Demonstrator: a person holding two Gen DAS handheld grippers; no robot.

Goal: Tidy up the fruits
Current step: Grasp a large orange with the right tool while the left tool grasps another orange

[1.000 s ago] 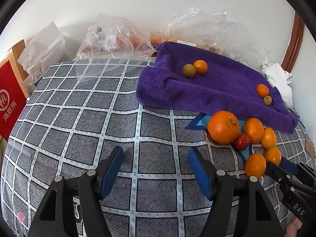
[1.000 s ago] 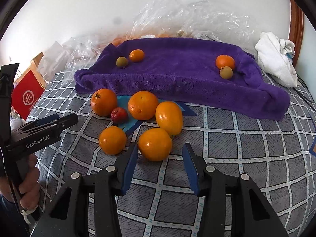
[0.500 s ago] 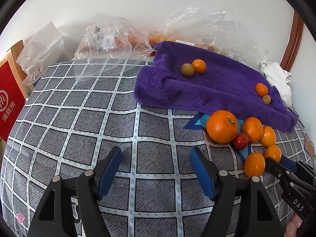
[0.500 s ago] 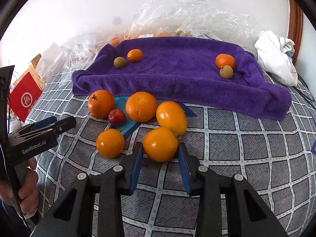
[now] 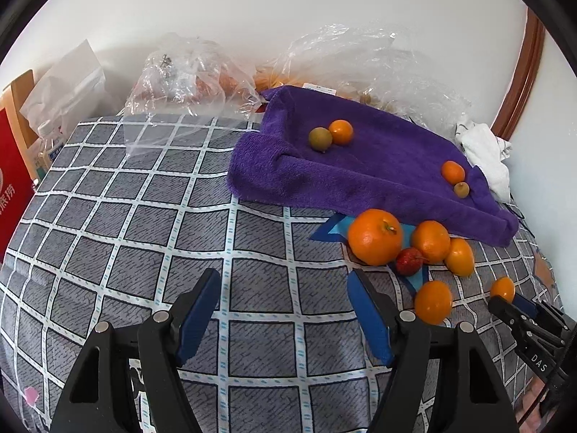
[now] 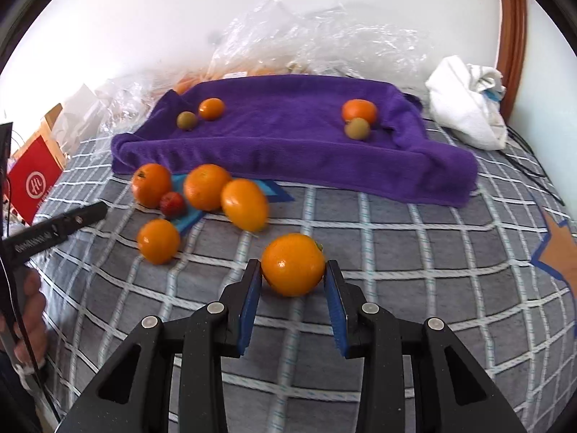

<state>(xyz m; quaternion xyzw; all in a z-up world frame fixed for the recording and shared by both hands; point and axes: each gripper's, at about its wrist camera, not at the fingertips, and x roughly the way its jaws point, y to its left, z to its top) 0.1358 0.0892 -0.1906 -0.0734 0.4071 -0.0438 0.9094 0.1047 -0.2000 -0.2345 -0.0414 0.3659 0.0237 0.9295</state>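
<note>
- While my right gripper [image 6: 293, 270] clamps an orange [image 6: 293, 264] between its blue pads, that fruit sits apart from the rest, over the grey checked cover [image 6: 414, 252]; the jaws closed on it within the past second.
- My left gripper [image 5: 283, 310] hangs half-open with nothing between its pads, over bare cover to the left of the fruit.
- A cluster [image 5: 411, 245] lies just in front of the towel: a large orange [image 5: 375, 237], two more oranges and a small red fruit [image 5: 409, 261], touching one another on a blue star patch, with one more orange [image 5: 432, 302] a little nearer me.
- A purple towel [image 6: 295, 137] spreads across the far part of the cover, its front edge rolled up.
- On the towel, an orange and a greenish fruit [image 6: 186, 120] sit together at the left; another such pair [image 6: 357, 119] sits at the right.
- Crumpled clear plastic bags [image 5: 360, 57] pile against the white wall behind the towel.
- A white cloth bundle [image 6: 468, 104] lies at the far right, beside a brown wooden frame [image 6: 512, 29].
- A red box [image 6: 34, 180] stands off the cover's left edge.
- My hand [image 6: 30, 310] on the left gripper's handle shows at the right camera's left edge.
</note>
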